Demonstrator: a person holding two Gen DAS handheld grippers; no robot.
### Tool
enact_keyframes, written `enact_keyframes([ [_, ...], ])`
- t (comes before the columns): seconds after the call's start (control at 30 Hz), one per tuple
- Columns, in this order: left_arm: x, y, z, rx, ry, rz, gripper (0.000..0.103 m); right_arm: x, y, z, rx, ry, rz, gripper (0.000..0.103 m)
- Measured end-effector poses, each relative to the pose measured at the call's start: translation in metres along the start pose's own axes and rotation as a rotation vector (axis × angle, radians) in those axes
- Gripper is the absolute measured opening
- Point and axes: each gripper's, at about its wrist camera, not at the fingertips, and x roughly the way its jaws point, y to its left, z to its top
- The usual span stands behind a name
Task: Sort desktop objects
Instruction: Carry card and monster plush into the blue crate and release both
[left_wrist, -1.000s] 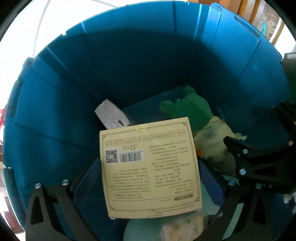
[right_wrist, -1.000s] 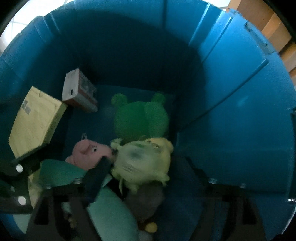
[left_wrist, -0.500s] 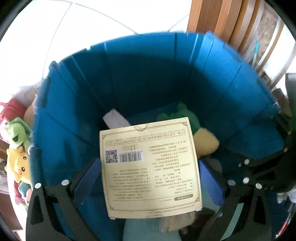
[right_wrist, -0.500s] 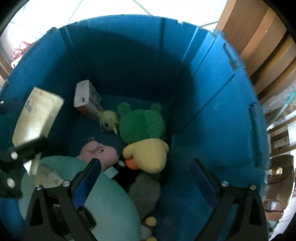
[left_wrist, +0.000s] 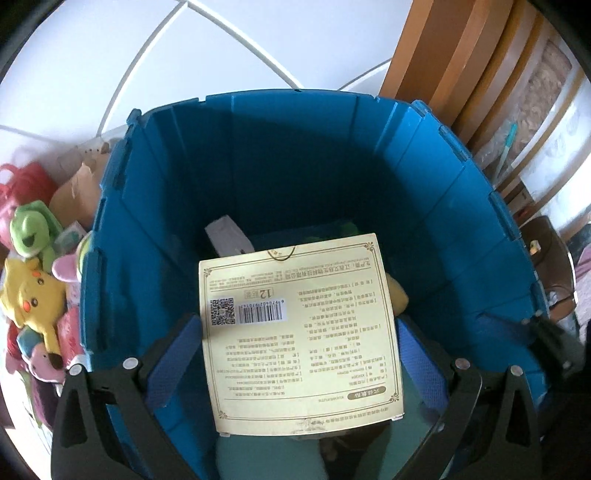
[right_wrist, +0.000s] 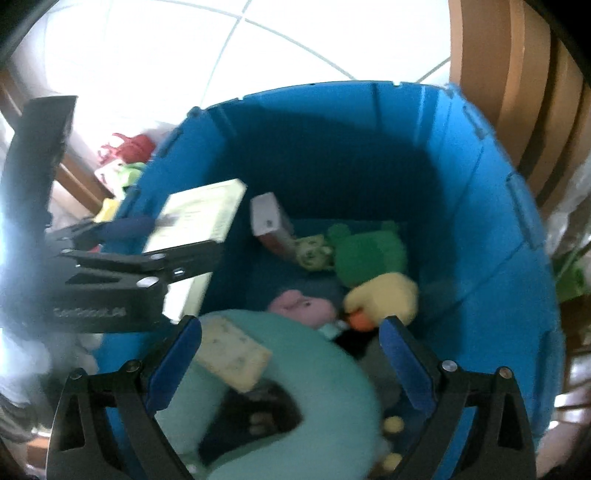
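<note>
A deep blue bin (left_wrist: 295, 147) fills both views. My left gripper (left_wrist: 295, 354) is shut on a flat cream box (left_wrist: 299, 332) with a barcode and holds it above the bin's opening. In the right wrist view the same box (right_wrist: 199, 218) and left gripper (right_wrist: 147, 251) show at the left. My right gripper (right_wrist: 291, 354) stands open and empty above the bin (right_wrist: 480, 221). At the bottom lie a yellow duck plush (right_wrist: 384, 295), a green plush (right_wrist: 369, 254), a pink plush (right_wrist: 303, 306), a teal neck pillow (right_wrist: 325, 387) and a small white box (right_wrist: 267, 218).
A heap of plush toys (left_wrist: 33, 288) lies on the floor left of the bin, beside a brown paper bag (left_wrist: 77, 188). Wooden furniture (left_wrist: 461, 55) stands at the back right. White floor tiles (left_wrist: 147, 55) lie beyond the bin.
Both grippers have risen from deep inside the bin to above its rim. The yellow duck plush left the right gripper and lies in the bin. The left gripper still holds the cream box.
</note>
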Motion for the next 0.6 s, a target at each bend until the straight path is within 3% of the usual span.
enact_keyframes([
  [0.2, -0.006, -0.006, 0.0, -0.033, -0.004, -0.023, 0.103, -0.005, 0.009, -0.005, 0.045, -0.05, 0.115, 0.098],
  [0.4, -0.016, -0.007, 0.0, -0.031, -0.011, -0.03, 0.103, 0.002, 0.01, -0.006, 0.037, -0.034, -0.095, 0.099],
  [0.6, -0.022, -0.005, -0.003, -0.013, -0.025, -0.01, 0.103, 0.005, 0.005, -0.014, 0.04, -0.001, -0.094, 0.099],
])
